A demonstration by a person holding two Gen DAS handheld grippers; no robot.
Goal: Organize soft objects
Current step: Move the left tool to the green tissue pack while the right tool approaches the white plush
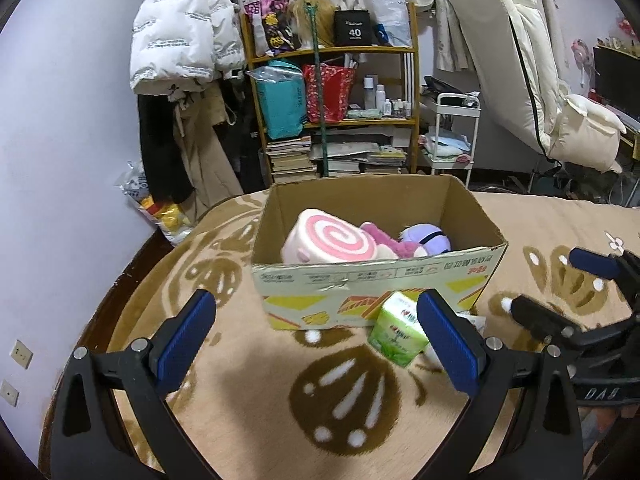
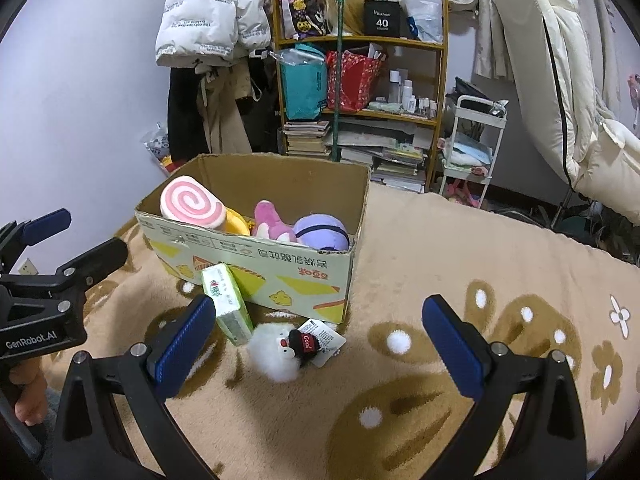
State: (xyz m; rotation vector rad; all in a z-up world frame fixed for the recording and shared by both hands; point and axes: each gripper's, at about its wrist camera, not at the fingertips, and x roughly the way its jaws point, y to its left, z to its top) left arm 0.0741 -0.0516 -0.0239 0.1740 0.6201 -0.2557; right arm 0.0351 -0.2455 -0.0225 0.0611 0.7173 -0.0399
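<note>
A cardboard box (image 1: 372,284) (image 2: 280,276) stands on the tan blanket and holds a pink swirl plush (image 1: 332,242) (image 2: 192,202), a magenta plush (image 2: 270,220) and a purple plush (image 2: 322,230). A green tissue pack (image 1: 396,330) (image 2: 228,304) leans on the box's front. A white fluffy toy (image 2: 280,350) with a tag lies beside the pack. My left gripper (image 1: 316,340) is open and empty, just left of the pack. My right gripper (image 2: 320,344) is open and empty, around the white toy from above; the right gripper also shows in the left wrist view (image 1: 560,292).
The tan patterned blanket (image 2: 460,272) spreads to the right. Behind it stand a cluttered wooden shelf (image 1: 332,100), a white puffer jacket (image 1: 180,28), a white trolley (image 1: 452,136) and a cream mattress (image 1: 520,60). The bed's dark edge (image 1: 132,256) runs at the left.
</note>
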